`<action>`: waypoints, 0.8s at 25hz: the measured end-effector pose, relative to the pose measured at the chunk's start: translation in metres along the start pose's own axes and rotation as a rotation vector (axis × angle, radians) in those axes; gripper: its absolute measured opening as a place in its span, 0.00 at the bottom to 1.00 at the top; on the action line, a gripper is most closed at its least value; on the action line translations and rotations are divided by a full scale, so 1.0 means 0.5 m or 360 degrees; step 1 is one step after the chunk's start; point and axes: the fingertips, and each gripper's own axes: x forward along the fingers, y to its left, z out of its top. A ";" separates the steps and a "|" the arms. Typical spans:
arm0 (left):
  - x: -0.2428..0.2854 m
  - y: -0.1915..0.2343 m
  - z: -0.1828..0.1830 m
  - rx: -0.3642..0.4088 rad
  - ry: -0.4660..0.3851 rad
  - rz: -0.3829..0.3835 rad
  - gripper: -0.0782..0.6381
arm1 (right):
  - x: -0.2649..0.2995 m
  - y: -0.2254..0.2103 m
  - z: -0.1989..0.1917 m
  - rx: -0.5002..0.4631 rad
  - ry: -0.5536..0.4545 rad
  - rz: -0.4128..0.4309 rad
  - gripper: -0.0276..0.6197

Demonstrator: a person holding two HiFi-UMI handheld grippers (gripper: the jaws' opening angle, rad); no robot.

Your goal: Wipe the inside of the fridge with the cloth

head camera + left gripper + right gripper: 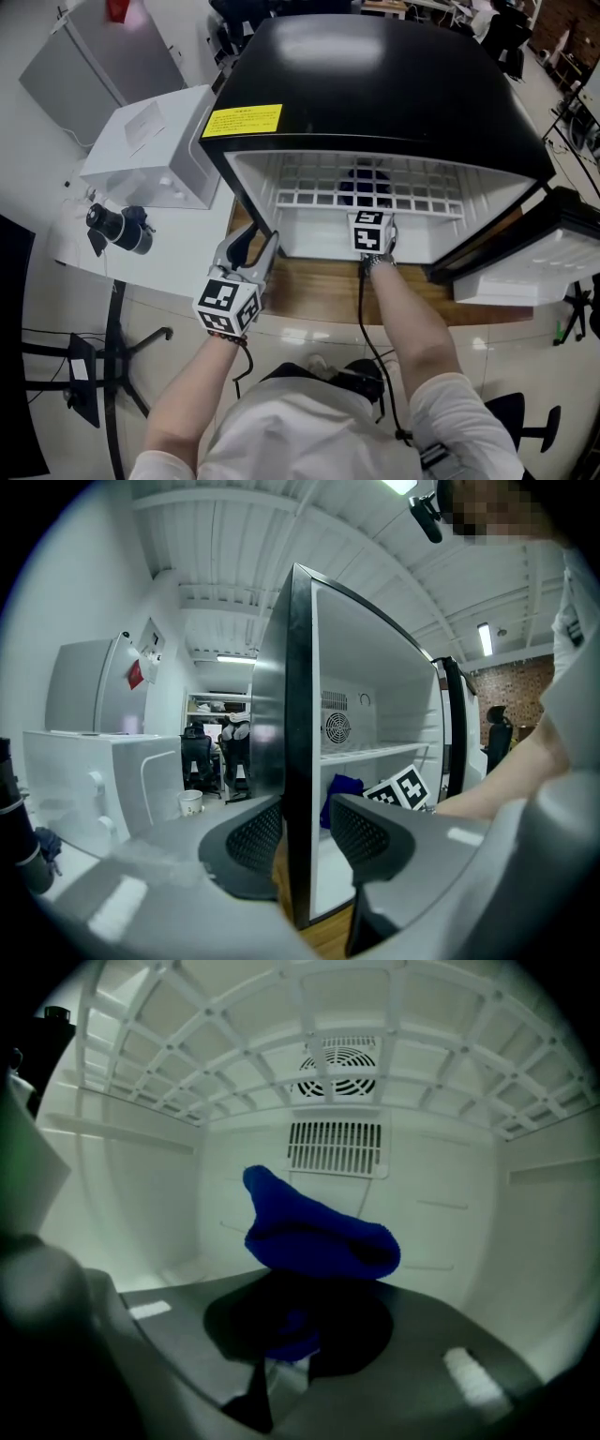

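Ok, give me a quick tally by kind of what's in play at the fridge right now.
Fridge: 1
Wire shelf: 1
Blue cloth: 1
Grippers: 2, the left gripper and the right gripper
Total: 5

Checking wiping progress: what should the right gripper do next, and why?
Likely push forward until the cloth meets the fridge's back wall, then sweep sideways: the right gripper is clamped on the cloth, which seems bunched short of that wall.

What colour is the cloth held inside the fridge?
Deep blue. The cloth shows best in the right gripper view.
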 end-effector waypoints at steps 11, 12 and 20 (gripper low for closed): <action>0.003 0.003 -0.001 -0.0027 0.0017 0.0041 0.32 | -0.014 -0.104 -0.041 0.0050 0.0057 -0.0129 0.14; 0.003 0.003 -0.001 -0.0030 0.0019 0.0044 0.32 | -0.017 -0.112 -0.042 0.0053 0.0061 -0.0141 0.14; 0.005 0.004 -0.001 -0.0046 0.0045 0.0069 0.32 | -0.036 -0.183 -0.056 0.0068 0.0103 -0.0259 0.14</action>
